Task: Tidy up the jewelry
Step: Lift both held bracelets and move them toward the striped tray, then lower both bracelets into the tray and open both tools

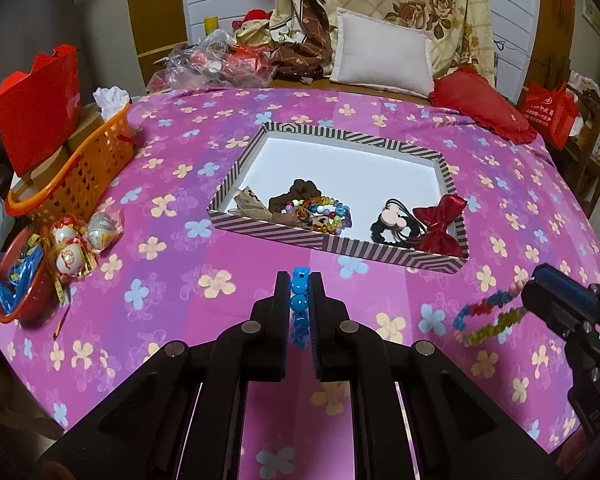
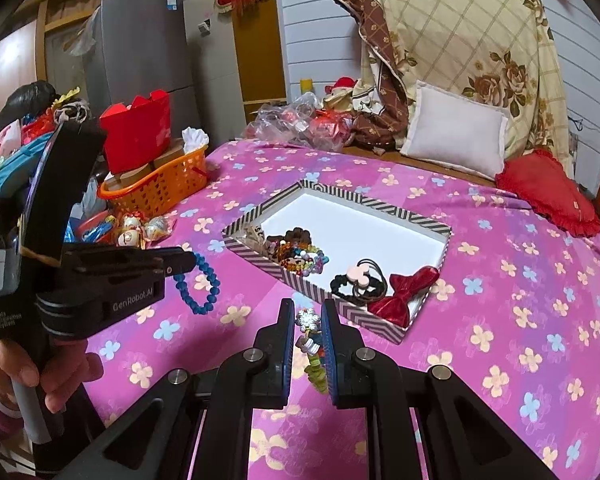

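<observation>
Pinching between each gripper's fingers: blue bead bracelet, multicoloured bracelet.

On the bed, a tray; inside, near its front wall, bracelets left, bow right. Basket to the left; pillow behind.

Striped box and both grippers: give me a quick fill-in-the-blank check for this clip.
1. The left gripper is shut on a ____ bead bracelet.
2. The red bow lies ____ the striped box.
3. The right gripper is shut on a multicoloured bracelet bearing a white ____ charm.
4. The orange basket stands on the ____ floral sheet.

Missing words: blue; inside; snowflake; pink
</observation>
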`<state>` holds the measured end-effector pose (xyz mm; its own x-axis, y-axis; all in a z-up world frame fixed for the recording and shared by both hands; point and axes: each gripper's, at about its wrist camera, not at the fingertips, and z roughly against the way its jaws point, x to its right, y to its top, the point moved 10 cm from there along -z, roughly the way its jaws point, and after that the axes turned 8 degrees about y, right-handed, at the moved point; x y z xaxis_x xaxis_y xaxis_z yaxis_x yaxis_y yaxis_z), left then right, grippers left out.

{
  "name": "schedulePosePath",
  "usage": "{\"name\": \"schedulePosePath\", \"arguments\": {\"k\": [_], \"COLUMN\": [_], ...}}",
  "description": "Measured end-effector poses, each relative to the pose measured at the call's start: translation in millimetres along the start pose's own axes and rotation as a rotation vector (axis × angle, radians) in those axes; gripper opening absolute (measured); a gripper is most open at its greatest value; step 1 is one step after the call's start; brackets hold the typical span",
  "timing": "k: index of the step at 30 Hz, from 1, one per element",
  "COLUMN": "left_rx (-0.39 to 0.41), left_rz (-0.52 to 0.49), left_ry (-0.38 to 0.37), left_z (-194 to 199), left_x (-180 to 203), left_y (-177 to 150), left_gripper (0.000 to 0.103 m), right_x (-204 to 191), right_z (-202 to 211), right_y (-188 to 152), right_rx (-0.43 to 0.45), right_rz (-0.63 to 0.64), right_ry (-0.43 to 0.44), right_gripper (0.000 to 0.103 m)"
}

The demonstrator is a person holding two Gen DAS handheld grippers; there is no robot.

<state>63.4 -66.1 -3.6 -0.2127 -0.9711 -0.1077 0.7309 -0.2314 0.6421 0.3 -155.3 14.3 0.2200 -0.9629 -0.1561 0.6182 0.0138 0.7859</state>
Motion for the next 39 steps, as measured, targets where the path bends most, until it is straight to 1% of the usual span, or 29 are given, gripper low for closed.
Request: {"name": "schedulePosePath", "arguments": {"k": [22,39], "left_rx": [-0.025,-0.031], "left_rz": [-0.022,-0.026], "left_ry": [0.004,0.009], "left_z": [-27,-33], "left_x": [18,20], "left_y": [10,13], "left_gripper": [0.007,0.007], "right_x": [18,28], "right_z": [-25,-39], "right_y": [16,28], "right_rx": [-0.025,-0.044], "right_rz": [-0.008,-0.001], "right_ry": [0.000,-0.012], "right_gripper": [0.013,0.013]}}
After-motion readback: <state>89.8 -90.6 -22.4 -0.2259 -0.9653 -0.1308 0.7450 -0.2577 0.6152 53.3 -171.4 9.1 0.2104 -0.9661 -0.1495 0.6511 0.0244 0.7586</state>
